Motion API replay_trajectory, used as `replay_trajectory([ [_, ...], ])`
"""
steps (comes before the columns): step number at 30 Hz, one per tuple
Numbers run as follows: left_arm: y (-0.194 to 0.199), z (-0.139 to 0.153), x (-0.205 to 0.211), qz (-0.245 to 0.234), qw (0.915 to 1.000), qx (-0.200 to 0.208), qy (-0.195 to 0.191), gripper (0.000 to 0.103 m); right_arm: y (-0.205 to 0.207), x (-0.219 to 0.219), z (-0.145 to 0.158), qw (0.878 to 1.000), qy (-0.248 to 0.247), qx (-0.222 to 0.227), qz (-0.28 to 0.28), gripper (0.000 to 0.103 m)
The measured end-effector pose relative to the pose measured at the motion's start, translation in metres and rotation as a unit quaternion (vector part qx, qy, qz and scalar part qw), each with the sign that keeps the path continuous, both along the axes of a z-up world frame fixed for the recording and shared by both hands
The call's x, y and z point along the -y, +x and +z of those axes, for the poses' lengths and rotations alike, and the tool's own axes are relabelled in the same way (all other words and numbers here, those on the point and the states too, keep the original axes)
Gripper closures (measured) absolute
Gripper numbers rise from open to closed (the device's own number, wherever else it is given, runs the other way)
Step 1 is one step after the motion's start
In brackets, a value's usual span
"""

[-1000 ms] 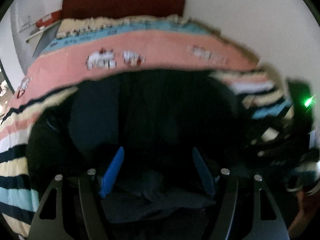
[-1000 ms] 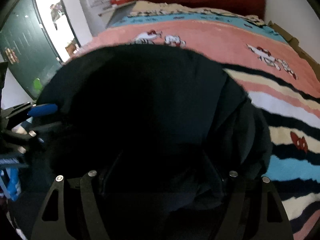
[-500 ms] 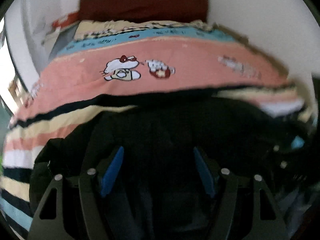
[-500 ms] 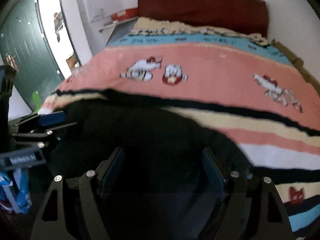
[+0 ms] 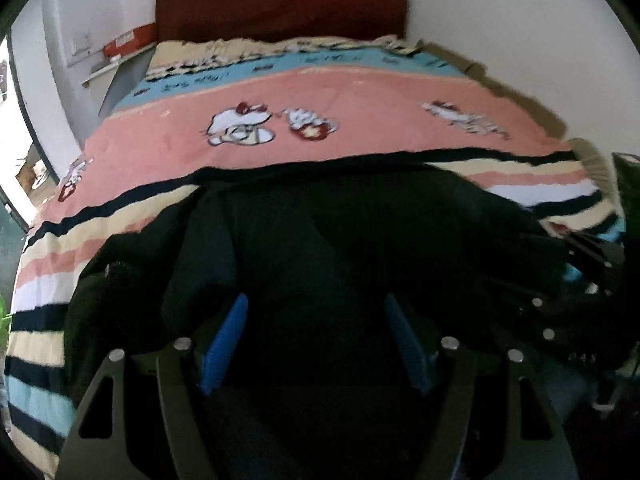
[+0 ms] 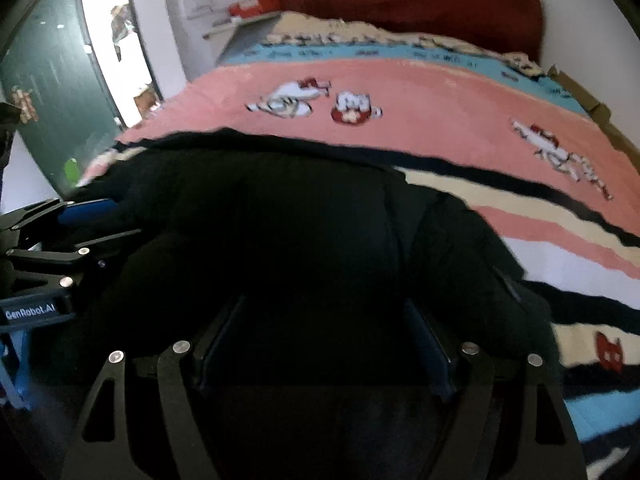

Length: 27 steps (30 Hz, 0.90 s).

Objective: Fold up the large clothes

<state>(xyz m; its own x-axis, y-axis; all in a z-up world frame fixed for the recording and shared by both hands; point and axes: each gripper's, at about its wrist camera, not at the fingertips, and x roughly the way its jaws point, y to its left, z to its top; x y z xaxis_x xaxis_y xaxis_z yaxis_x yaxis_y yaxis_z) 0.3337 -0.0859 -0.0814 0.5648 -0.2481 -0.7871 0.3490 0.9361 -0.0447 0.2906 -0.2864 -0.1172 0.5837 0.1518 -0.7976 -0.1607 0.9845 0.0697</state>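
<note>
Seen from 2 wrist cameras: a large black garment heaped on the near end of a bed, over a striped pink, cream and blue blanket printed with cartoon cats. Left gripper angled down over the dark cloth, its blue fingers spread wide, fabric lying between them but not visibly pinched. Right gripper likewise spread wide above the same heap, nothing clamped between its dark pads. Red headboard at the far end, a green door off to the side in the right view.

Likely trouble ahead: closing on 2 or more bunched layers instead of a single edge, given black cloth with seams hard to make out. Also possible: snagging the blanket along with the garment, or the 2 grippers, working close together, colliding.
</note>
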Motion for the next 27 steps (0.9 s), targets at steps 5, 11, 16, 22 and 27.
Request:
replay_trajectory([
  [5,-0.044,-0.007,0.013,-0.027,0.9996,-0.005,0.005,0.034,-0.054,-0.002,0.011,1.000,-0.002,0.009,0.023,0.024],
  [11,-0.039,-0.049,0.022,-0.016,0.9990,-0.023,0.036,0.030,-0.048,-0.003,-0.035,0.999,-0.022,-0.036,0.008,0.023],
  [16,-0.051,-0.035,0.027,0.003,0.9972,-0.011,0.074,0.030,-0.042,-0.011,-0.031,0.997,-0.051,-0.059,-0.010,0.022],
  [22,-0.111,0.015,-0.020,0.003,0.9985,0.021,0.049,0.030,-0.108,0.004,0.009,0.999,-0.019,-0.036,-0.032,0.021],
  [27,-0.153,0.044,-0.110,0.036,0.9993,-0.003,-0.009,0.030,-0.158,0.026,0.029,0.998,-0.015,-0.022,-0.050,0.015],
])
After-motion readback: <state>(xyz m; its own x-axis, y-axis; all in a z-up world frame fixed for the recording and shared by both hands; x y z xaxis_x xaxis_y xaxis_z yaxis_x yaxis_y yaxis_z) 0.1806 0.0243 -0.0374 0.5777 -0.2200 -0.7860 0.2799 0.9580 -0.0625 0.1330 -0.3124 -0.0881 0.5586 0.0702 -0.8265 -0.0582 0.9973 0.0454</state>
